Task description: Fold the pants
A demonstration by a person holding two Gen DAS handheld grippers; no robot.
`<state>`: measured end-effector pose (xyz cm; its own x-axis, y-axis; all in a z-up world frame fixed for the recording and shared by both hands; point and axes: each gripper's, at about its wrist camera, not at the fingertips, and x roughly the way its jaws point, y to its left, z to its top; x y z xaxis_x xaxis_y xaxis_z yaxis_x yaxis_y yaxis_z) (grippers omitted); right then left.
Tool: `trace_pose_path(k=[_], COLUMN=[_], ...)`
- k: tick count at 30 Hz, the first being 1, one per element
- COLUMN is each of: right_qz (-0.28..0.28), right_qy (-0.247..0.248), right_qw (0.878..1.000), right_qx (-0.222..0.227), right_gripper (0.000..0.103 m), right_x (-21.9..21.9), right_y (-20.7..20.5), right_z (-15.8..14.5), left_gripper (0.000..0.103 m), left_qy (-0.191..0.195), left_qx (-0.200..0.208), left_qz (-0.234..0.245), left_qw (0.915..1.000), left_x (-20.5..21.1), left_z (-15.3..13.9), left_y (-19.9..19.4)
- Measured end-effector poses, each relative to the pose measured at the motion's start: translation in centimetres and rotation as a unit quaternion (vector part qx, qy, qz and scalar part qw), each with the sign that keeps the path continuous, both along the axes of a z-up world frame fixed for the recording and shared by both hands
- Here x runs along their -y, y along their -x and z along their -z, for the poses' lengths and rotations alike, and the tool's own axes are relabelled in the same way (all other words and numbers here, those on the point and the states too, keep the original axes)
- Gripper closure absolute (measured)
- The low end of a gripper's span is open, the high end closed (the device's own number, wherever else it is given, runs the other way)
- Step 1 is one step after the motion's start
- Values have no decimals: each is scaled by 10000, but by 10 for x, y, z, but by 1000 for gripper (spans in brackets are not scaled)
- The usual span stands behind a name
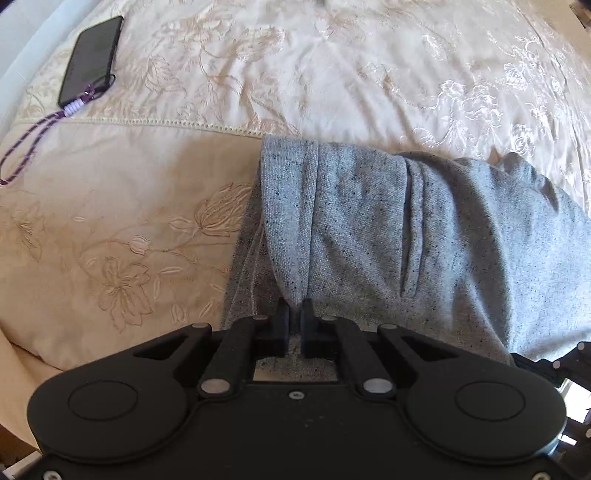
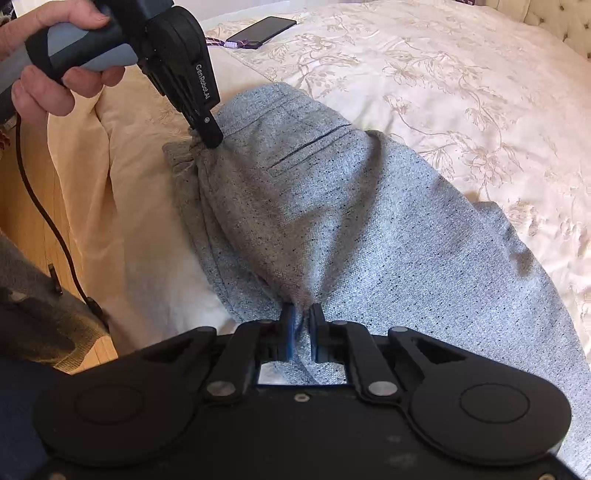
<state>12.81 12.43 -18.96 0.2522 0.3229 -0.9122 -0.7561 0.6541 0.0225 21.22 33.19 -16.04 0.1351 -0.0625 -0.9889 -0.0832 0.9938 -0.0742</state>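
Grey speckled pants [image 1: 388, 229] lie on a cream embroidered bedspread [image 1: 332, 74], partly lifted at their near edge. My left gripper [image 1: 294, 314] is shut on a pinch of the pants fabric. In the right wrist view the pants [image 2: 369, 240] stretch from left to right, with a pocket slit showing. My right gripper [image 2: 302, 317] is shut on another pinch of the fabric at the near edge. The left gripper [image 2: 207, 136] also shows there, held by a hand at the upper left, pinching the bunched end of the pants.
A black phone [image 1: 92, 59] with a purple lanyard [image 1: 26, 155] lies on the bed at far left; it also shows in the right wrist view [image 2: 262, 29]. The bed edge [image 2: 103, 184] drops to a wood floor [image 2: 33, 199] at left. A black cable [image 2: 40, 206] hangs there.
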Motion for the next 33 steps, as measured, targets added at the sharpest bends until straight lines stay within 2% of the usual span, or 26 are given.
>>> trace_pose_path(k=[1,4,9,12,14,16,18,19,21,23,26,29,31,32,33], right_qz=[-17,-24,-85,-21,240,677,1175,1384,1827,2103,2223,2117,2022,2001,1986], right_qy=[-36,-88,37,-28,-210,-443,-686,-757,-858,-856,-727,-544,-540,-545,-547], right_qw=[10000,9999,9991,9990,9983,9957,9899,9868,9791,9738,9723,9758,9779,9783,9785], right_qx=[-22,-95,-414,-447,-479,-458,-406,-370,-258,-146,28,86,2,-44,-105], right_gripper=[100,100,100,96,89,83,82,81,80,79,77,77,77,77,77], right_x=[1,3,0,4,15,32,51,59,75,85,91,85,79,77,76], right_y=[1,4,3,-5,-17,-34,-57,-68,-97,-125,-167,-200,-214,-219,-223], right_z=[-3,-4,21,15,2,-13,-27,-30,-36,-35,-24,-6,5,9,15], left_gripper=[97,97,97,91,85,82,83,82,82,81,79,81,82,84,86], left_qy=[14,87,-11,-229,-395,-930,-1282,-1311,-1100,-883,-850,-956,-964,-1004,-1004], left_qx=[39,6,-425,-594,-296,214,702,868,1123,1160,1006,320,-477,-672,-581], left_qz=[-31,-204,-433,-568,-702,-651,-433,-354,-261,-158,18,126,178,149,150], left_qw=[10000,9998,9982,9964,9963,9933,9883,9869,9872,9892,9913,9948,9940,9926,9931], left_x=[-1,-11,-17,-16,-13,1,21,29,44,56,71,72,65,60,56], left_z=[-7,-18,16,23,2,-29,-53,-60,-67,-63,-35,9,45,59,63], left_y=[2,11,18,14,12,8,2,-3,-18,-34,-52,-43,-23,-10,0])
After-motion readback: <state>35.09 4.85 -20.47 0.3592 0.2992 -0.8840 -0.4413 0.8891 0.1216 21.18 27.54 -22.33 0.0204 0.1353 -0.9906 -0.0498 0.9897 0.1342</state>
